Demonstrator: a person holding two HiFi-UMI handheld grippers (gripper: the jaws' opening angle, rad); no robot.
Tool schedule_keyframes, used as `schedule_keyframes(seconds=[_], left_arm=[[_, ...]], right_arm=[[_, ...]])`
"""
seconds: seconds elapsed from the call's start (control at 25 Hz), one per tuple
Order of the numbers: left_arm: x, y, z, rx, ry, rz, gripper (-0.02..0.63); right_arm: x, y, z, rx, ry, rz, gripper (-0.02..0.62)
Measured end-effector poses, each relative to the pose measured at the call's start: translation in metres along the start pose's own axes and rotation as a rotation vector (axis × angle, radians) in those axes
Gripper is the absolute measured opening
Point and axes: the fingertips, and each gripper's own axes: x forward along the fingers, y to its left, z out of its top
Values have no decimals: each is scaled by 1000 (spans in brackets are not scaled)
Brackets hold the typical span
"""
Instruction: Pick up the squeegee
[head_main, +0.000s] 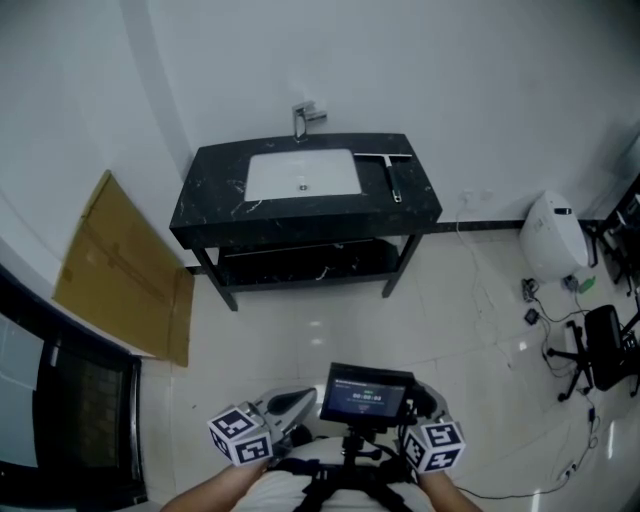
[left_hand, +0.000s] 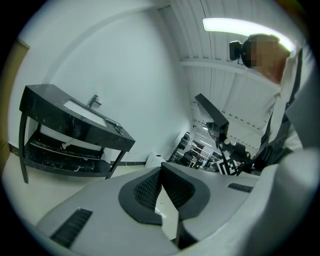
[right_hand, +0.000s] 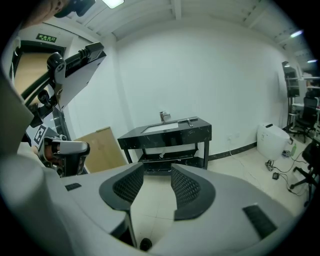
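The squeegee lies on the black marble vanity top, just right of the white sink, its blade toward the wall. The right gripper view also catches the squeegee, far off on the counter. Both grippers are held low, close to the person's body and well short of the vanity; their marker cubes show on the left and right. My right gripper is open and holds nothing. The jaw tips of my left gripper meet with nothing between them; it is rolled sideways.
A cardboard sheet leans on the left wall. At the right stand a white appliance and a black office chair, with cables on the floor around them. A small screen sits between the grippers. Tiled floor stretches to the vanity.
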Motion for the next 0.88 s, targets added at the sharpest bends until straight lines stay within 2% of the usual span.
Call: schedule_keyframes(seconds=[0.44,0.88], left_arm=[[-5,6,-3,-17,8,-4,-3],[-12,3,-6,14,38,-49,-3]], right_arm=[[3,6,-5,-1,13,-12,178],[4,10,-9,-15,13,-43,178]])
